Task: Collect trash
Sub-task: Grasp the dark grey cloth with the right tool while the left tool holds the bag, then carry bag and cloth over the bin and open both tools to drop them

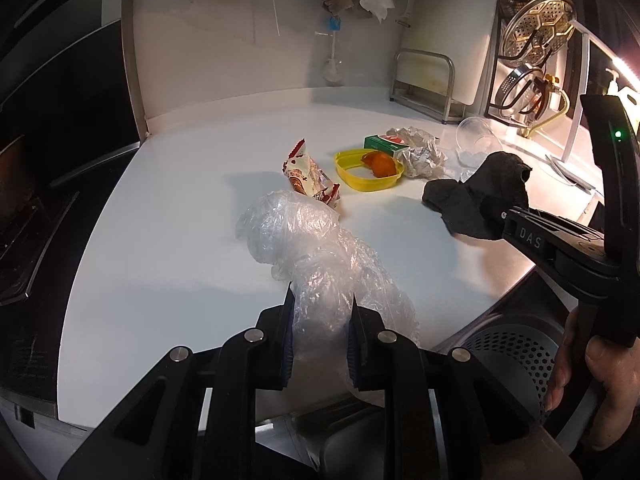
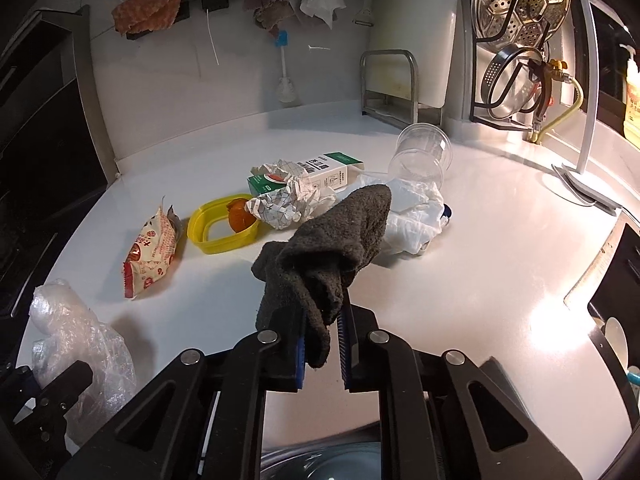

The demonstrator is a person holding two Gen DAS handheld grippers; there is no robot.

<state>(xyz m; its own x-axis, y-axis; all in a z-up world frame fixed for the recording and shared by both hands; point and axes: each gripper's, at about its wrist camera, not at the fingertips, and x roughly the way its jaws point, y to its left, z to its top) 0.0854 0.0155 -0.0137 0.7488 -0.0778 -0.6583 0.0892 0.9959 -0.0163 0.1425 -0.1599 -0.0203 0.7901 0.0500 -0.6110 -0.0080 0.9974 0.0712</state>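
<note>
Plastic wrap (image 1: 316,264), crumpled and clear, sits pinched between the left gripper (image 1: 320,344) fingers at the counter's (image 1: 180,240) six o'clock edge. The right gripper (image 2: 322,344) pinches a dark cloth (image 2: 324,256). Carry the wrap low to what is probably a bin (image 1: 508,348) at four o'clock, keeping trailing folds clear of the snack packet (image 1: 308,176).

Item count, countertop: one plastic wrap bundle (image 1: 304,240), one snack wrapper (image 2: 150,254), one yellow lid (image 2: 222,226), one carton (image 2: 320,174), one crumpled paper (image 2: 288,202), one clear cup (image 2: 422,156), one white bag (image 2: 412,220), one dark cloth (image 2: 328,256). Wall: three hanging rags.
</note>
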